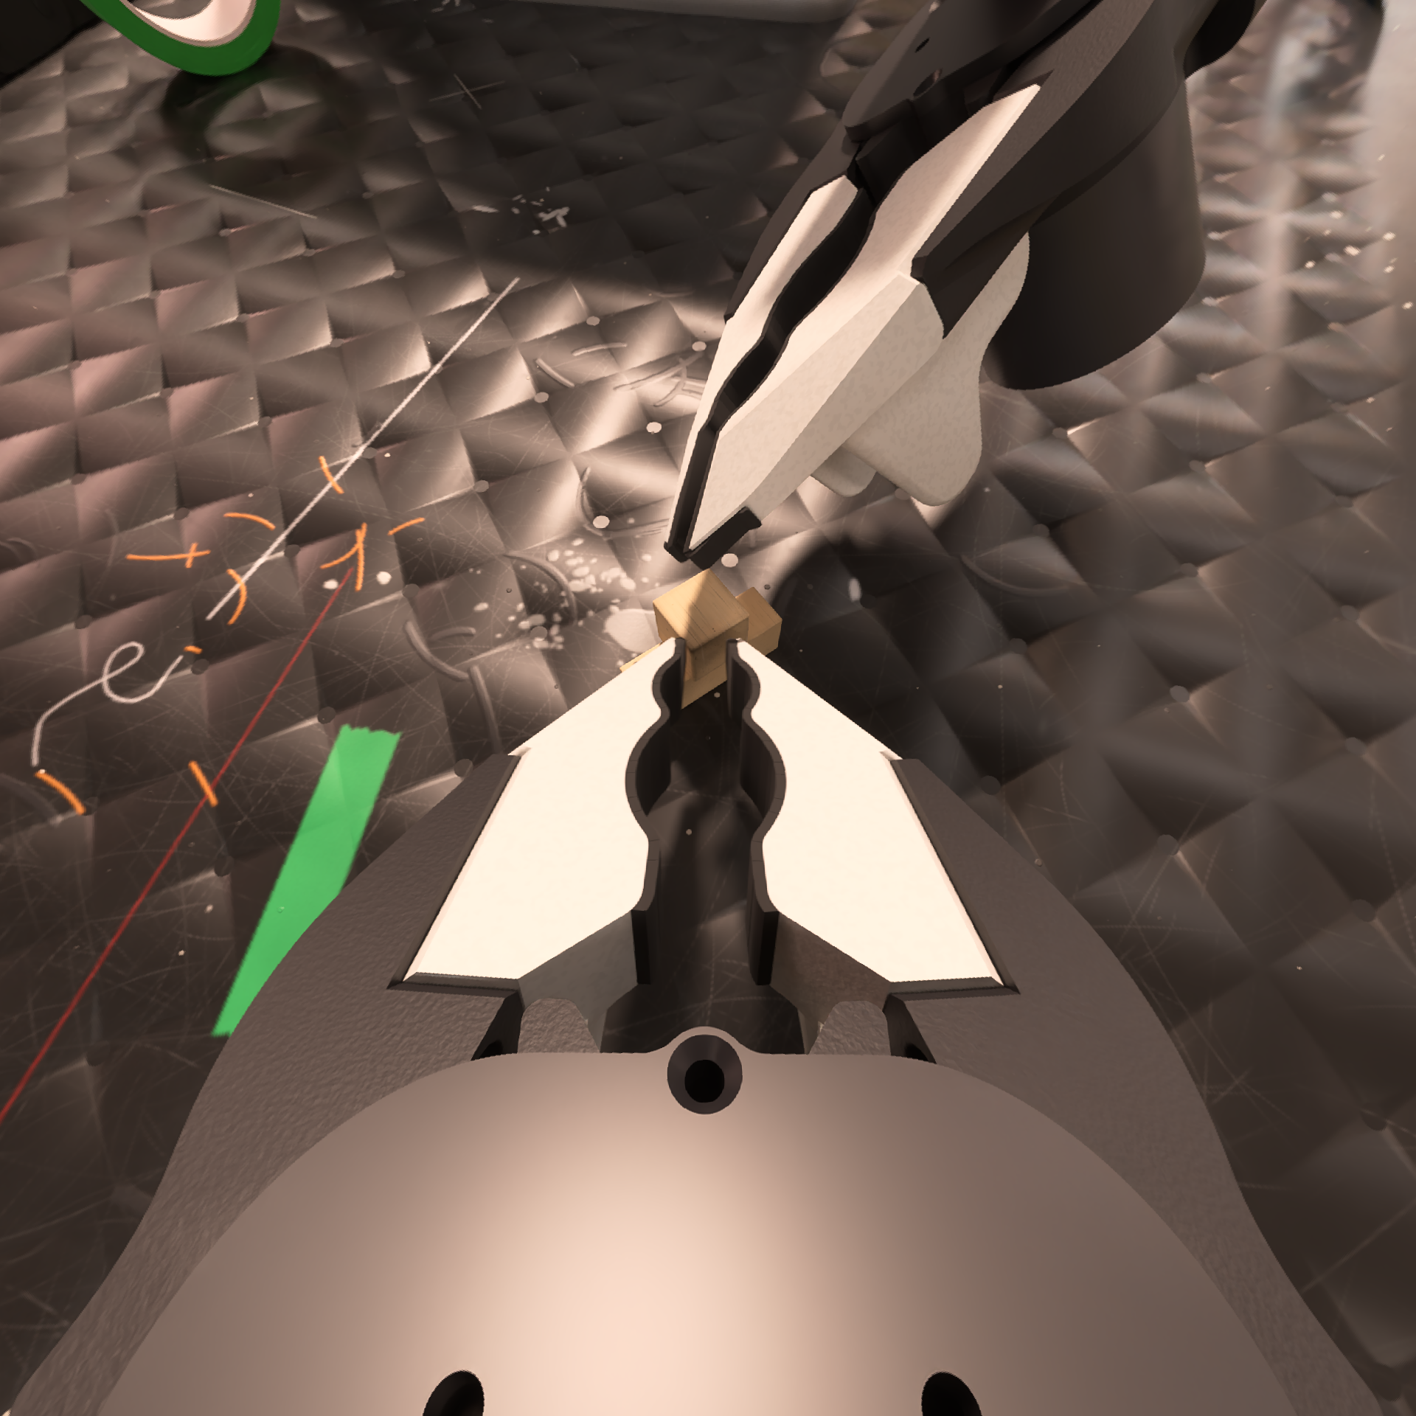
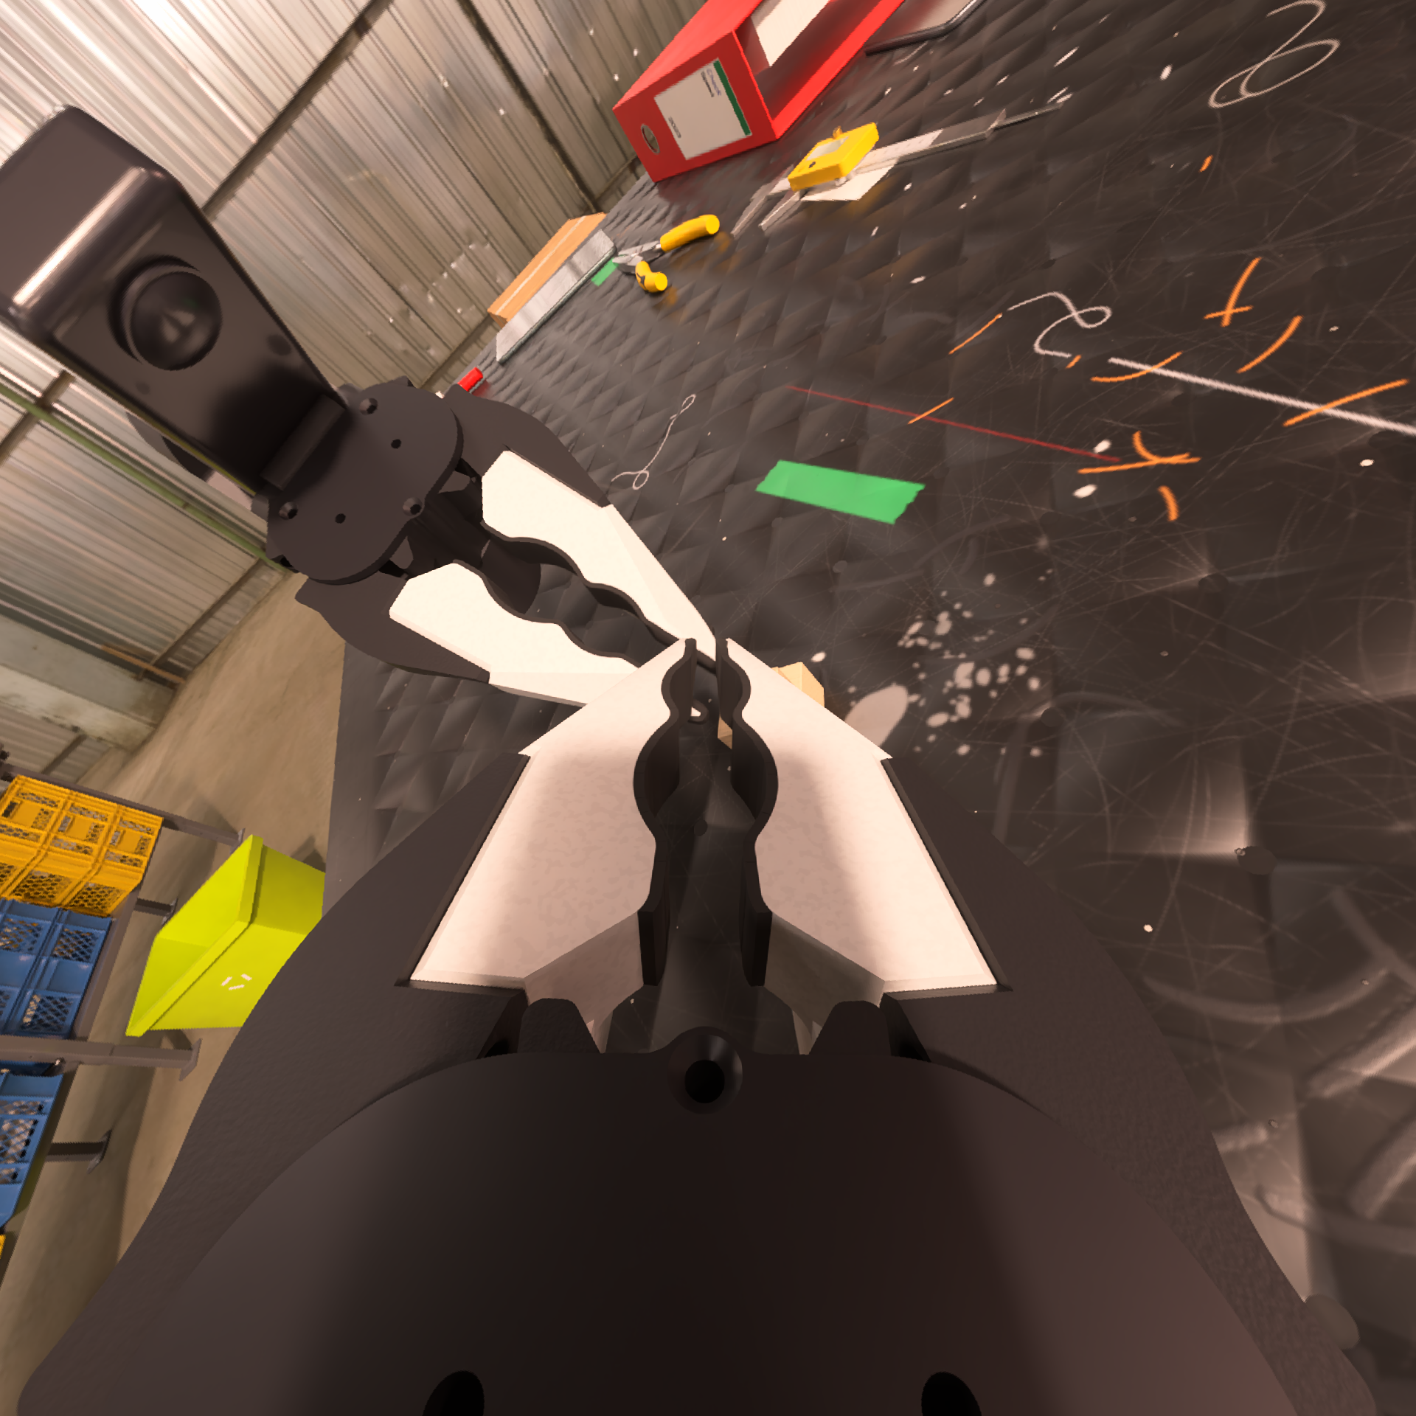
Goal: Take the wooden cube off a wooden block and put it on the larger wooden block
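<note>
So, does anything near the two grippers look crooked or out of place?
Yes. The wooden cube sits turned corner-on and overhanging the small wooden block that the left gripper holds. The right gripper, nearly shut, hovers just above the cube.

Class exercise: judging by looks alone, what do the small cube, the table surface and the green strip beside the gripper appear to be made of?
Cube: pale, unvarnished wood, matt tan faces with faint grain.
Table: probably dark embossed metal or hard plastic; a quilted relief catches glints, with scratches and chalk-like marks.
Green strip: likely adhesive tape, flat, thin and slightly glossy, one end jagged as if torn.
</note>
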Controlling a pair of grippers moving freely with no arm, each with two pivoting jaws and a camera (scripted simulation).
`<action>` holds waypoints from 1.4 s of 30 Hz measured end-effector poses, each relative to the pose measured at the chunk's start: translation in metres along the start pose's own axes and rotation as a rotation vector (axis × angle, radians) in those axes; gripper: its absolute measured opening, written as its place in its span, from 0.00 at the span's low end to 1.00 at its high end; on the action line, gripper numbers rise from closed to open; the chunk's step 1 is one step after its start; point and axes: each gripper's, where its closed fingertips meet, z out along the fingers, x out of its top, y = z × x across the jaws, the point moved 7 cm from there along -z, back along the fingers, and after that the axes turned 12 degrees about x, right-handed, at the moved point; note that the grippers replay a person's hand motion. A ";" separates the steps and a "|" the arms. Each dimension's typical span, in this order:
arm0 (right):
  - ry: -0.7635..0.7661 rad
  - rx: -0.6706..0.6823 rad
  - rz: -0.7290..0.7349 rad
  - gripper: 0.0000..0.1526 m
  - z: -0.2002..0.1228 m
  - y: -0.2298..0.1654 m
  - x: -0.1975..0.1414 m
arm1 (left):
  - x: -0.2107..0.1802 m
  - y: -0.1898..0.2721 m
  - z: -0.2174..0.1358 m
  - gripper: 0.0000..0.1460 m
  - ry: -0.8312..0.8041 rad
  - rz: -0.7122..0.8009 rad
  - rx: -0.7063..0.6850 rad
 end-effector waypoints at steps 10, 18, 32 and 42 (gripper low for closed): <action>0.015 -0.062 -0.040 0.13 -0.006 0.003 0.004 | -0.003 -0.013 -0.004 0.00 0.004 -0.044 -0.004; 0.016 -0.168 -0.060 0.13 -0.014 0.011 0.007 | -0.015 -0.043 -0.017 0.00 -0.032 -0.098 0.064; -0.183 -0.279 -0.160 0.34 0.007 -0.005 0.019 | -0.023 -0.073 -0.035 0.00 0.007 -0.291 0.018; -0.475 -0.285 -0.083 0.41 0.056 0.006 0.003 | -0.028 -0.063 -0.033 0.00 -0.011 -0.296 -0.024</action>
